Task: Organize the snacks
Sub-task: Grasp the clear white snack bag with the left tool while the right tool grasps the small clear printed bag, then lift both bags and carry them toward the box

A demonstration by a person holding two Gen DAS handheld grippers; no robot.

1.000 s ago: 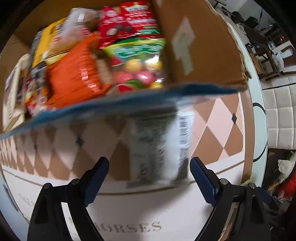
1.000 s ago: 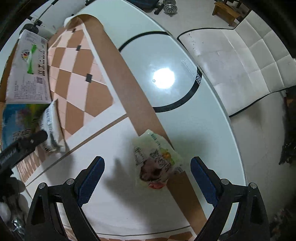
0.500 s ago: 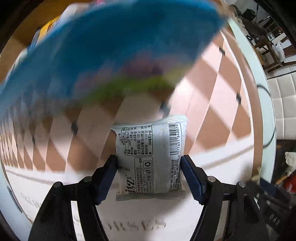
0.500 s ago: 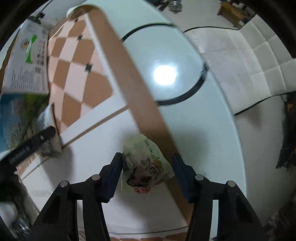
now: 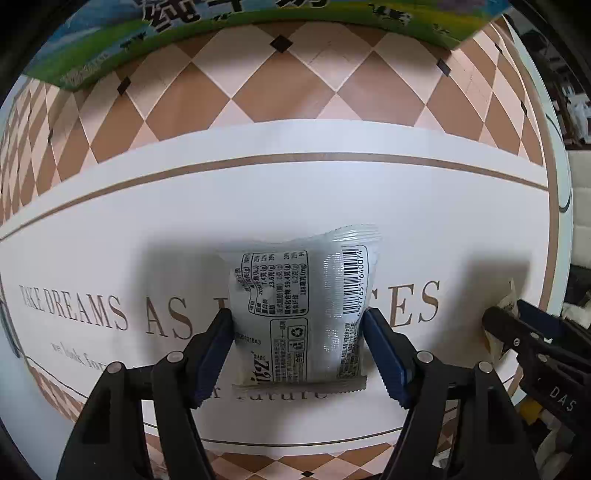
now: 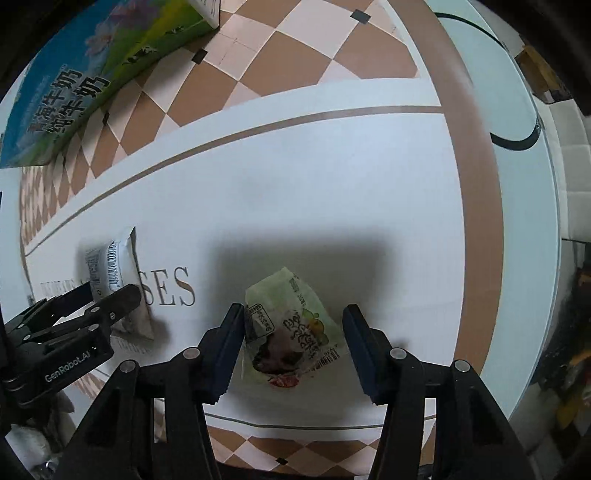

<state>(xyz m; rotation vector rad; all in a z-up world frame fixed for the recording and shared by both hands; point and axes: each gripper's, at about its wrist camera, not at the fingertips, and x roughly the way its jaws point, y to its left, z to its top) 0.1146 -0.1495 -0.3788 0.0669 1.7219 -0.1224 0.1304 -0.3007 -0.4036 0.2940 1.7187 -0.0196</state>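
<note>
Left hand-held gripper (image 5: pixel 298 345) straddles the grey snack packet (image 5: pixel 301 308), pads pressing its two long sides as the jaws ease apart slightly; the packet's long axis runs along the fingers, away toward the milk carton (image 5: pixel 110 55) at the desk's (image 5: pixel 332 192) far edge. Right hand-held gripper (image 6: pixel 293 349), nearer the right edge, brackets the green snack packet (image 6: pixel 291 332) lying askew; its left pad touches, the right stands clear.

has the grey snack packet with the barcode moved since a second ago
Yes. The grey barcoded snack packet lay on the checked pattern beside the blue-green milk carton; now it is over the tablecloth's white lettered band, away from the carton.
</note>
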